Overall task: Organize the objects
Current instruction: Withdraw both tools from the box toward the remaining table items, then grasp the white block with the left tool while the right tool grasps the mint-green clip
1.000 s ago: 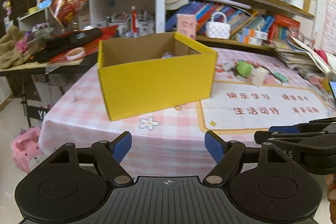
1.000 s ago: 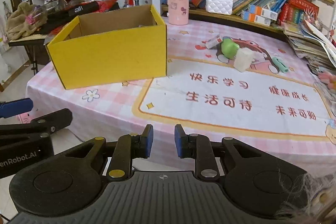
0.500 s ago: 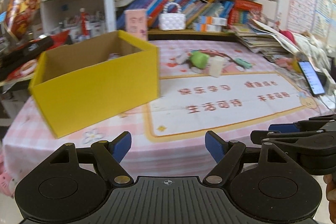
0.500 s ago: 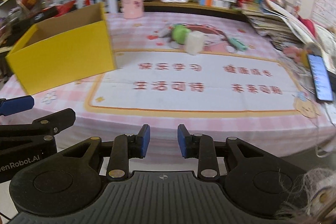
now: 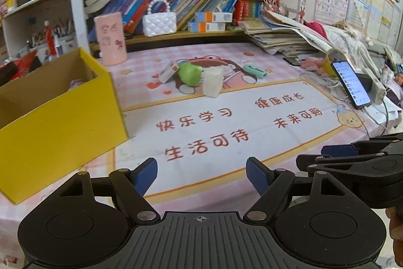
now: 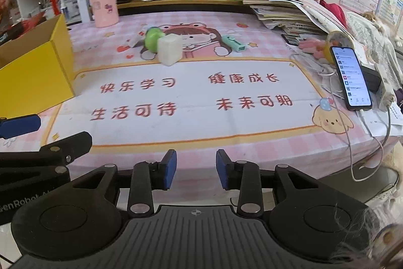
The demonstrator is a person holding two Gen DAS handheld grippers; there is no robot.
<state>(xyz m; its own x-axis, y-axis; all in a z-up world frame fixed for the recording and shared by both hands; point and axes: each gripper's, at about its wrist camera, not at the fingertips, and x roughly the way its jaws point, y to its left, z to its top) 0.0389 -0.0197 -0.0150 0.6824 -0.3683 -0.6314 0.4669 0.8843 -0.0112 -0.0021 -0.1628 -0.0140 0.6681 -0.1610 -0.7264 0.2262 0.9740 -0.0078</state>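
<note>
Left gripper (image 5: 201, 174) gapes empty; right gripper (image 6: 196, 169) is opening, nothing between its jaws. Risk: the far cluster (green toy (image 6: 153, 38), white block (image 6: 170, 49)) sits touching, so a careless reach could scatter it.

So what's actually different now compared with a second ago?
Both cameras swung right: the yellow box slid from centre to the left edge, bringing the phone into view. The right gripper is opening its fingers, empty. The left gripper stayed wide open, empty. The green toy and white block lie untouched.
</note>
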